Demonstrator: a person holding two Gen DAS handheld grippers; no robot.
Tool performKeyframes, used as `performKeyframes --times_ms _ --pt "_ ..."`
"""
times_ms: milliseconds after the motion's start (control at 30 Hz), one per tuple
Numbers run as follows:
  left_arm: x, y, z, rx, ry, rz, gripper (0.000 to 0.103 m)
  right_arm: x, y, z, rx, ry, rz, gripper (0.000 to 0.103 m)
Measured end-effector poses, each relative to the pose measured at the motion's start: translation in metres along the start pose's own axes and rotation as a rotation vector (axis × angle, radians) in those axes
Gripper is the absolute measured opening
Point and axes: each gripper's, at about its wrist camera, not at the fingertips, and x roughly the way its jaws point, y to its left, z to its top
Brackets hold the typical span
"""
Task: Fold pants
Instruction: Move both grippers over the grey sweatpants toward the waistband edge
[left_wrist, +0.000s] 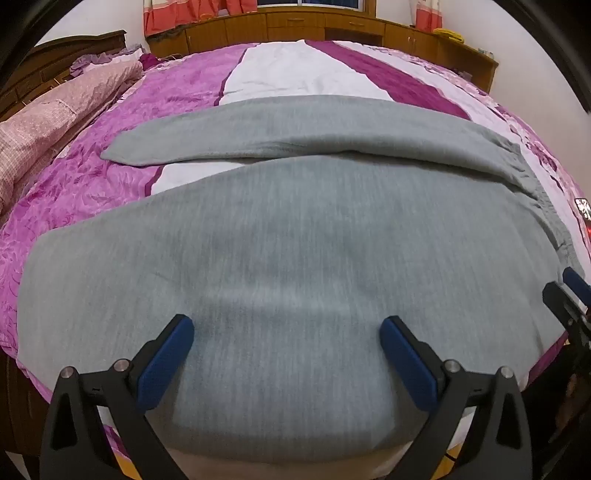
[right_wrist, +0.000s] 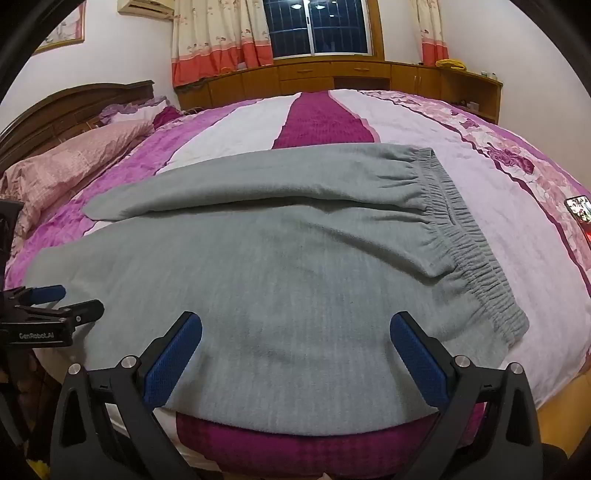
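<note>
Grey pants (left_wrist: 295, 240) (right_wrist: 277, 258) lie flat across the near part of the bed, legs running left and the elastic waistband (right_wrist: 465, 229) at the right. The far leg angles away from the near one. My left gripper (left_wrist: 287, 325) hovers open just above the near leg, nothing between its blue pads (left_wrist: 166, 362). My right gripper (right_wrist: 296, 319) is open too, over the pants' near edge close to the waist, holding nothing. Each gripper shows in the other's view: the right gripper (left_wrist: 561, 282) at the right edge, the left gripper (right_wrist: 79, 299) at the left edge.
The bedspread (left_wrist: 295, 70) (right_wrist: 498, 229) is purple, white and pink. Pink pillows (right_wrist: 74, 155) and a dark headboard (right_wrist: 92, 99) are at the left. A phone (right_wrist: 578, 214) lies on the bed's right side. Wooden cabinets (right_wrist: 332, 74) stand beyond the bed under a curtained window.
</note>
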Motion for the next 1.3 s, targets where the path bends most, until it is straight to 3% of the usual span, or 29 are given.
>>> performKeyframes --times_ms 200,367,700,1300 --pt "-0.007 0.001 0.005 -0.008 0.006 -0.028 0.102 -0.003 -0.001 0.001 0.019 -0.015 0.001 0.099" --pt "-0.019 0.006 0.001 -0.013 -0.035 -0.050 0.102 -0.002 -0.007 0.001 0.038 -0.006 0.001 0.099" --pt "-0.020 0.000 0.011 0.022 -0.007 -0.046 0.102 -0.003 -0.008 0.005 0.061 -0.004 0.061 0.099" --pt "-0.025 -0.001 0.014 0.018 0.002 -0.022 0.102 0.002 -0.007 0.009 0.076 0.009 0.094 0.099"
